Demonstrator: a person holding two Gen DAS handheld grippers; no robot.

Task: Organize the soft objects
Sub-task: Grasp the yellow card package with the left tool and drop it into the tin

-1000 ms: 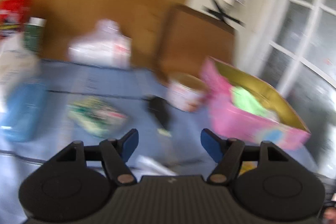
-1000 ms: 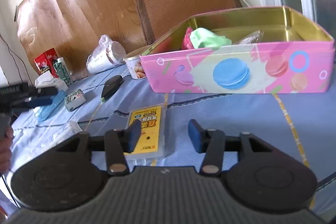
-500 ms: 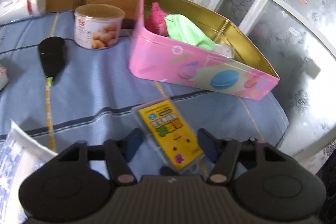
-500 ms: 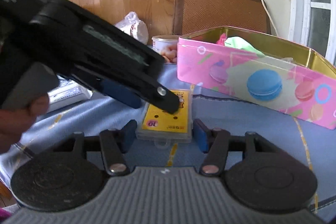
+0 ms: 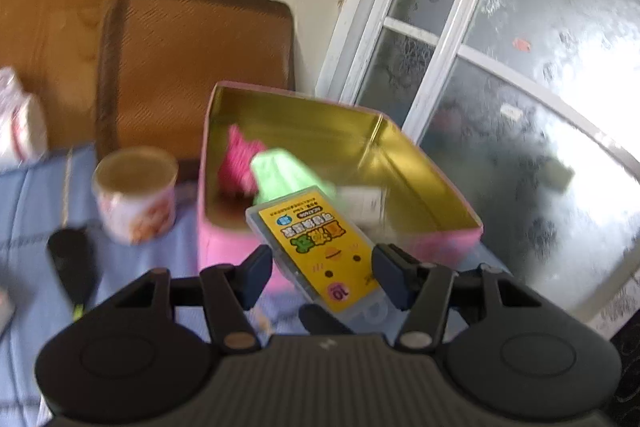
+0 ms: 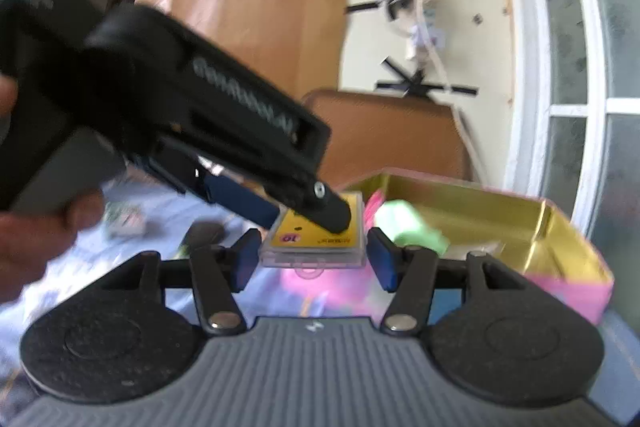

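The left gripper (image 5: 322,277), its jaws just closed, now grips the yellow packet (image 5: 320,251) lifted off the table toward the pink tin (image 5: 420,163); the right gripper (image 6: 312,259) stands open beside the packet, so placement comes next.

Bright daylight glaring through frosted window (image 5: 520,87), motion blur throughout, fisheye-curved edges, dark corners
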